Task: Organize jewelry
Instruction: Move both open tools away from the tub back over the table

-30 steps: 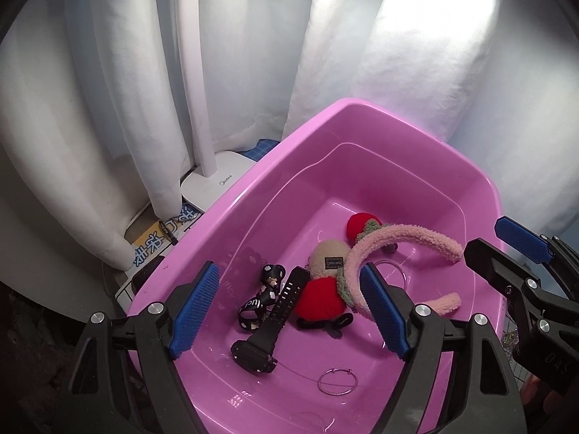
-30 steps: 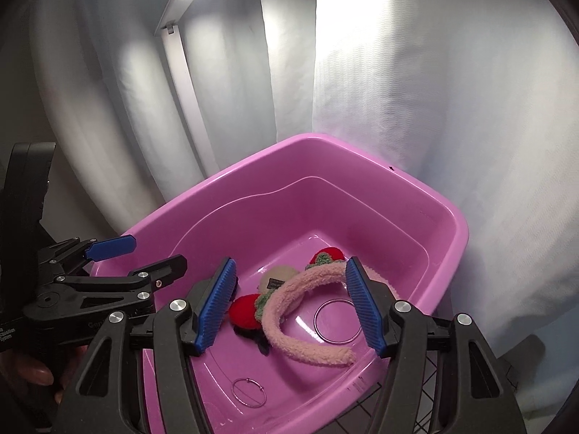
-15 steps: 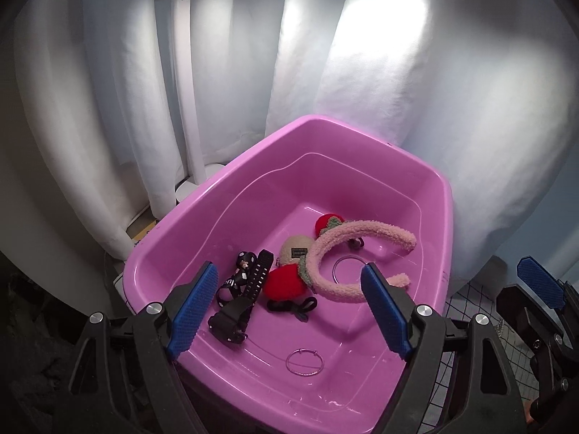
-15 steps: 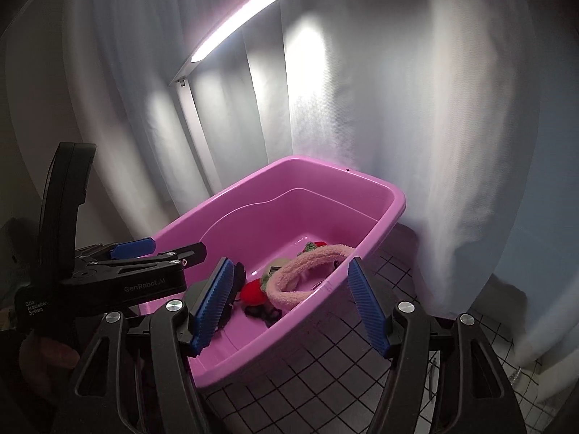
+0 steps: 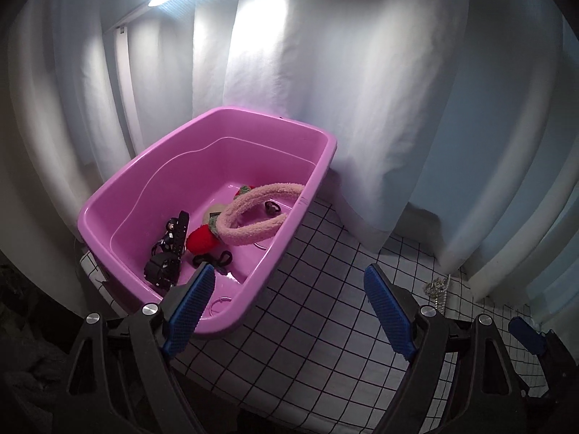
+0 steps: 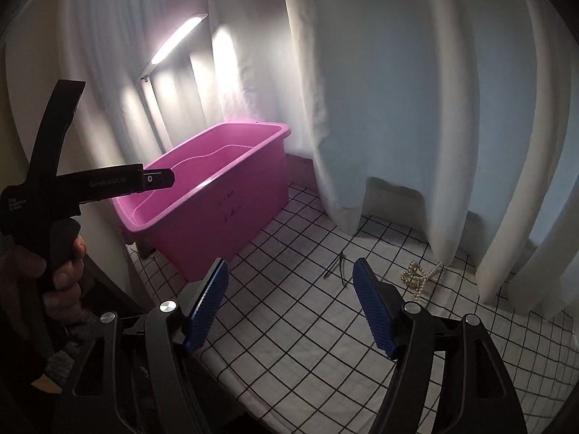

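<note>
A pink tub (image 5: 119, 202) stands on a white checked cloth (image 5: 318, 325). In it lie a fluffy pink headband (image 5: 246, 213) with red pompoms (image 5: 201, 240), a black watch (image 5: 164, 267), black hair ties (image 5: 217, 260) and a thin metal ring (image 5: 219, 303). My left gripper (image 5: 286, 311) is open and empty, back from the tub's near corner. My right gripper (image 6: 289, 307) is open and empty over the cloth. A pearl and gold hair clip (image 6: 419, 276) lies to its front right, also in the left wrist view (image 5: 439, 289). Dark hairpins (image 6: 338, 269) lie between its fingers' line.
White curtains (image 6: 398, 108) hang close behind the tub and the cloth. A lit lamp bar (image 6: 177, 38) stands behind the tub (image 6: 217, 213). The left gripper's body (image 6: 72, 184) and the hand holding it show at the left of the right wrist view.
Both grippers have pulled back and up out of the tub and swung right. The checked cloth, the hair clip and the hairpins have come into view. Both stay open.
</note>
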Available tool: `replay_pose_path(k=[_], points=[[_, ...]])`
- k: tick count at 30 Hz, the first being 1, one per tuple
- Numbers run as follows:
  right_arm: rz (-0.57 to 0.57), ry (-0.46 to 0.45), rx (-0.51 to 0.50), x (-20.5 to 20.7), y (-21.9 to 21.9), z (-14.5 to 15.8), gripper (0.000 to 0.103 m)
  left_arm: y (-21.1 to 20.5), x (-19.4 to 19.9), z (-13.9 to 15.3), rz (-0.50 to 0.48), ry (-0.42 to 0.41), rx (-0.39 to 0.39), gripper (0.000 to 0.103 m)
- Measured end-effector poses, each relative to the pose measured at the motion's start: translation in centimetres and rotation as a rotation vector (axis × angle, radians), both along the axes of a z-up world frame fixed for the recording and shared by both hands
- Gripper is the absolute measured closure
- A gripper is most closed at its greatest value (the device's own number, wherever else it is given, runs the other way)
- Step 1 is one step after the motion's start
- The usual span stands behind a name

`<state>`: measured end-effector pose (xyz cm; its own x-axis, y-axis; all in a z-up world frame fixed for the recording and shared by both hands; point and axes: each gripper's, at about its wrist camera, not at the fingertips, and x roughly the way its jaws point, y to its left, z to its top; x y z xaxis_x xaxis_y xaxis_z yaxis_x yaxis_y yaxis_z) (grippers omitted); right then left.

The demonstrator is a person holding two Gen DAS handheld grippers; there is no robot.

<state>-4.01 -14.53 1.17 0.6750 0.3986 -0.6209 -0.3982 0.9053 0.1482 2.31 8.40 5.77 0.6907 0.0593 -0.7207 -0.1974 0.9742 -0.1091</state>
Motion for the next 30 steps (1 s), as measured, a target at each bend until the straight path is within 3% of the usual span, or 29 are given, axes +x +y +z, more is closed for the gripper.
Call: replay_pose_path(k=[7, 14, 21, 30], points=[[-0.083, 0.044, 0.009, -3.1, -7.6, -2.5, 0.035, -5.9, -3.0, -1.6, -0.035, 0.025, 0.000, 0.018], [-0.119, 0.084, 0.014, -4.0, -12.4, -4.7, 0.035, -10.0, -5.0, -4.5, -0.026, 0.092, 0.002, 0.018], [-0.168, 0.125, 0.017, -3.1, -14.4, -6.6, 0.035, -12.0, -4.6, -6.8, -0.061, 0.141, 0.007, 0.018], [-0.242, 0.160, 0.026, -0.3, -14.0, -8.2, 0.035, -13.4, -0.5, -9.2, -0.154, 0.188, 0.019, 0.018]])
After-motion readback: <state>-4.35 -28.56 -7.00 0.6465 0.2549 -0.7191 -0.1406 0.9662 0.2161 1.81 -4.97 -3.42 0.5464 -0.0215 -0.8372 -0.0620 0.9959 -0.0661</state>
